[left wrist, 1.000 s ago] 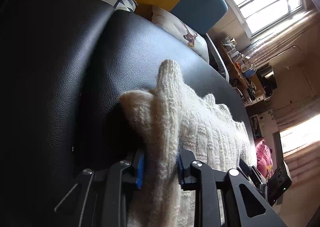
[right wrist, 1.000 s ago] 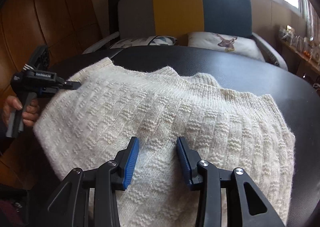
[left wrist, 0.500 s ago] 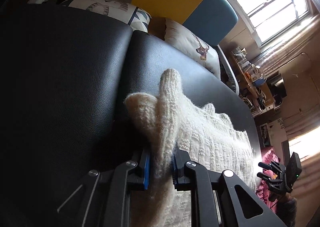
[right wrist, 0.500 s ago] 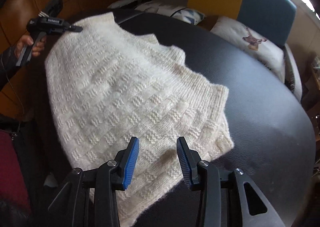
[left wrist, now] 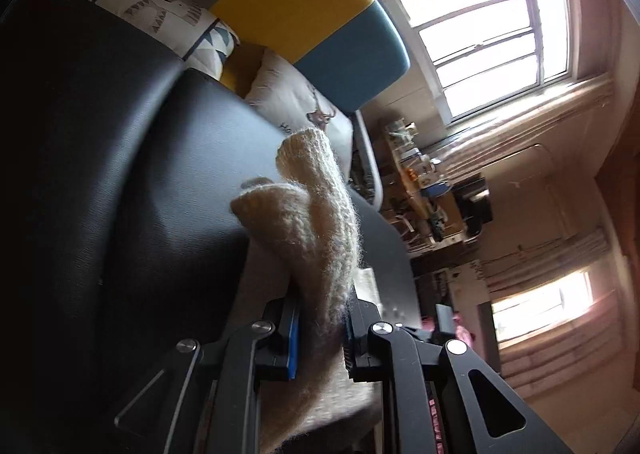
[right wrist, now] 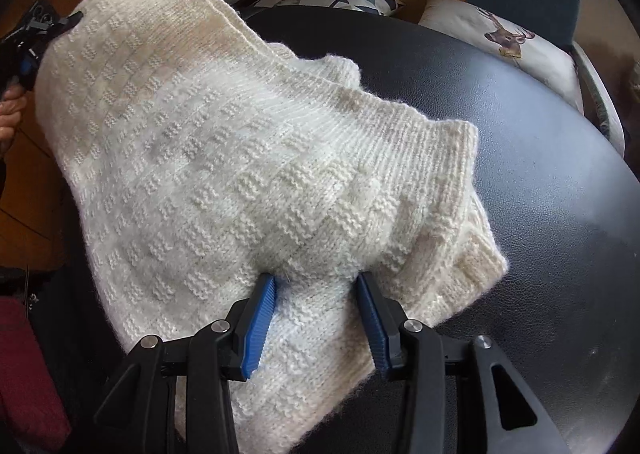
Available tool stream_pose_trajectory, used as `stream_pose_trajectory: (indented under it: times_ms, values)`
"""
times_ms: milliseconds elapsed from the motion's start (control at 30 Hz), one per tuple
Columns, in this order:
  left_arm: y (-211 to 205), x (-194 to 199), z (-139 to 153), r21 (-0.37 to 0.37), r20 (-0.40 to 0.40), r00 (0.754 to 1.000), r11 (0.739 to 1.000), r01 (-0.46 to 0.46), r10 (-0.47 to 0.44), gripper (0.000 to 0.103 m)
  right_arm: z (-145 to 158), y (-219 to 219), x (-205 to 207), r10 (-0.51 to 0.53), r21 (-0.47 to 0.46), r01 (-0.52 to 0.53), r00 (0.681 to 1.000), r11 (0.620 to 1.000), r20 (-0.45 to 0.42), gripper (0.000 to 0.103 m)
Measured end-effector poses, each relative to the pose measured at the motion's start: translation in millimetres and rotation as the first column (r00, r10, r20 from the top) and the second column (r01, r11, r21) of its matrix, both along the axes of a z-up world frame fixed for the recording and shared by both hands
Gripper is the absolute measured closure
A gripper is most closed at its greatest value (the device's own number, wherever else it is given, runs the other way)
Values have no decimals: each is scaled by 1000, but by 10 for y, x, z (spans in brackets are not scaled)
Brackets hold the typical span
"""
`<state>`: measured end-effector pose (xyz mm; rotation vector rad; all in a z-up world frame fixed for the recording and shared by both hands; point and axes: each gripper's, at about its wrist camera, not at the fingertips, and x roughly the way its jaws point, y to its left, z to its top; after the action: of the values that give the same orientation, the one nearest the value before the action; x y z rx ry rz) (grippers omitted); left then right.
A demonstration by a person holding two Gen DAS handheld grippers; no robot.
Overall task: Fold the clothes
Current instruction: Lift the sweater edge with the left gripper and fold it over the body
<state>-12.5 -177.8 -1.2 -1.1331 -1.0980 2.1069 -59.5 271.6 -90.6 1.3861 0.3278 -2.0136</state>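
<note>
Knitwear fills the middle of the left wrist view: a cream sweater [left wrist: 320,238] rises as a bunched ridge from between the fingers of the left gripper [left wrist: 320,328], whose blue pads are pressed into the wool on both sides, pinching a thick fold. The ribbed edge of the fold stands above the black padded worktop [left wrist: 120,173], which fills the left half of this view. Beyond the worktop is a sofa [left wrist: 320,21] with a yellow and a teal back panel, with a patterned cushion [left wrist: 176,13] and a deer-print cushion [left wrist: 296,105] on its seat. A bright window [left wrist: 488,45] is at upper right.

From the right wrist view the sweater [right wrist: 224,157] spreads across the left and centre of the worktop [right wrist: 540,173], its near part lying flat and its far left corner lifted off the surface. That corner runs to the left gripper [right wrist: 52,27] at the left edge, where part of a hand [right wrist: 10,113] shows below it. The right gripper [right wrist: 316,318] has its fingers spread wide over the near edge of the sweater, the blue pads just above or on the knit with wool visible between them; whether they touch cannot be told. The deer-print cushion [right wrist: 504,37] is at upper right.
</note>
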Motion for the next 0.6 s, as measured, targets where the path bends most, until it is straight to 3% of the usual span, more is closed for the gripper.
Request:
stream_pose_trajectory:
  times_ms: [300,600]
  values:
    - [541,-142,316,146,-30,999,989,-29,34,87,-59,-165,94,-88,-97,87,996,991,-12,59]
    - [1245,-304,372,105,5,1000,994,8,-9,87,-142,-178,165,-142,-228,134,990,965,-19,59]
